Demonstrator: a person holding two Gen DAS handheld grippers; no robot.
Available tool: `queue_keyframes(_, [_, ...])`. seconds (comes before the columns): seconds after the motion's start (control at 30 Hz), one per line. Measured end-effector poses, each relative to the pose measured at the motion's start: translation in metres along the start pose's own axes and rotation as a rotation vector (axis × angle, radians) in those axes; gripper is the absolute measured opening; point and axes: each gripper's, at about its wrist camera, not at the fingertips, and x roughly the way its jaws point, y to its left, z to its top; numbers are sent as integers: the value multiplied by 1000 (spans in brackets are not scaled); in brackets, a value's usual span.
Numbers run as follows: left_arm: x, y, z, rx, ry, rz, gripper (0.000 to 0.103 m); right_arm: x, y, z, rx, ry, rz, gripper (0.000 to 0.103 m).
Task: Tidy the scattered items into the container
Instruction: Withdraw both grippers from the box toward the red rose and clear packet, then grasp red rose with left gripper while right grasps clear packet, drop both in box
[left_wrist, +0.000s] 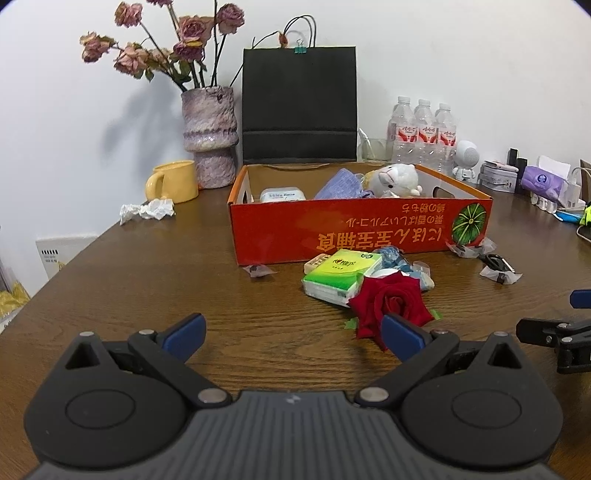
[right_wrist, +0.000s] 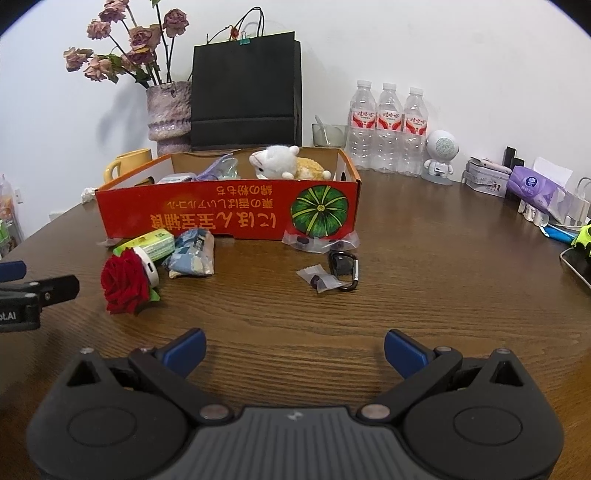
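Observation:
An open red cardboard box (left_wrist: 351, 232) (right_wrist: 229, 218) stands mid-table and holds a white plush toy (left_wrist: 397, 180) (right_wrist: 277, 162), a purple cloth (left_wrist: 340, 184) and a white case (left_wrist: 282, 194). In front of it lie a red rose (left_wrist: 388, 306) (right_wrist: 123, 282), a green tissue pack (left_wrist: 340, 277) (right_wrist: 153, 243), a blue snack packet (right_wrist: 192, 254), small clear candy wrappers (left_wrist: 258, 270) (right_wrist: 319, 280) and a black carabiner (right_wrist: 343, 267). My left gripper (left_wrist: 293, 332) is open and empty, its right finger just in front of the rose. My right gripper (right_wrist: 293, 350) is open and empty over bare table.
At the back stand a vase of dried roses (left_wrist: 210, 136), a black paper bag (left_wrist: 299, 107), a yellow mug (left_wrist: 173, 182), three water bottles (right_wrist: 388, 129), and a white robot figure (right_wrist: 441, 155). Crumpled tissue (left_wrist: 147, 210) lies left. Boxes and chargers (right_wrist: 535, 192) crowd the right edge.

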Motion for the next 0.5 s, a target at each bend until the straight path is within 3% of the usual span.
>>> queue_keyframes(0.27, [-2,-14,4,50,-32,-70,103,6,-2,5,-13,9,30,99])
queue_keyframes(0.4, [9,-29,15,31,24,-150,103,11,-12,21,3,0,41,94])
queue_keyframes(0.5, [25,-42,17,24,77,-158,103,22,-19,33,-10,2,21,87])
